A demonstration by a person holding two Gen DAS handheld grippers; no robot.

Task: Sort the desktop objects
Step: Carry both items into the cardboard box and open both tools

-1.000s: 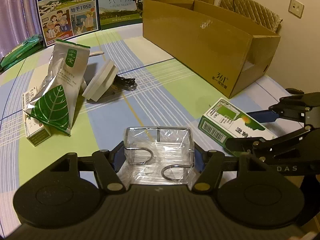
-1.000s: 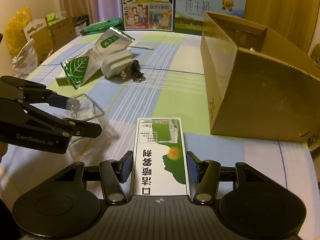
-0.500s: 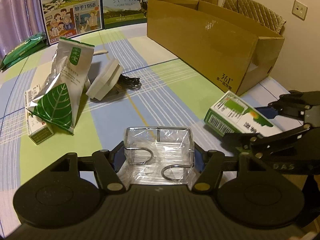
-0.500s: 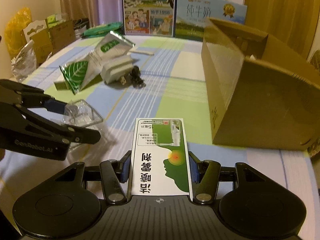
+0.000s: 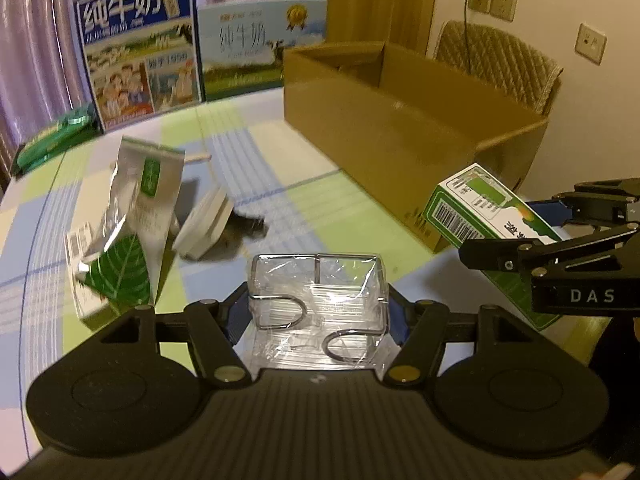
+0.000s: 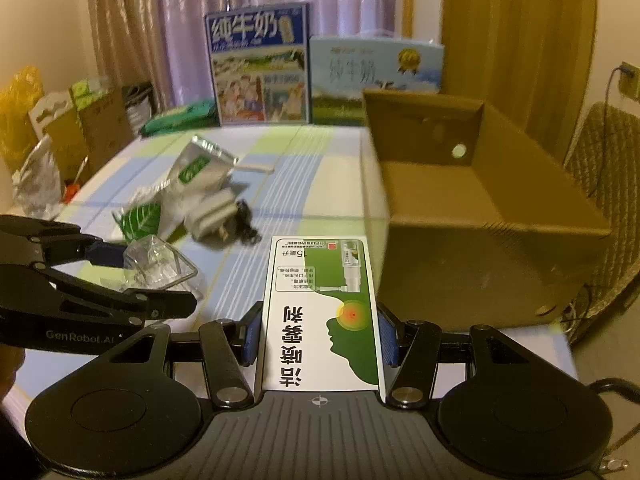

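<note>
Spray box (image 6: 323, 316) clamped in right claw (image 6: 320, 336), clear packet (image 5: 318, 304) in left claw (image 5: 316, 312)

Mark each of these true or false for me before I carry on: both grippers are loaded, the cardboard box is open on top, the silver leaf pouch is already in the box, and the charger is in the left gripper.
1. Both grippers hold something. True: the left gripper is shut on the clear plastic packet, the right gripper on the green and white carton.
2. The cardboard box is open on top. True.
3. The silver leaf pouch is in the box. False: it lies on the tablecloth.
4. The left gripper holds the white charger. False: the charger rests beside the pouch.
</note>
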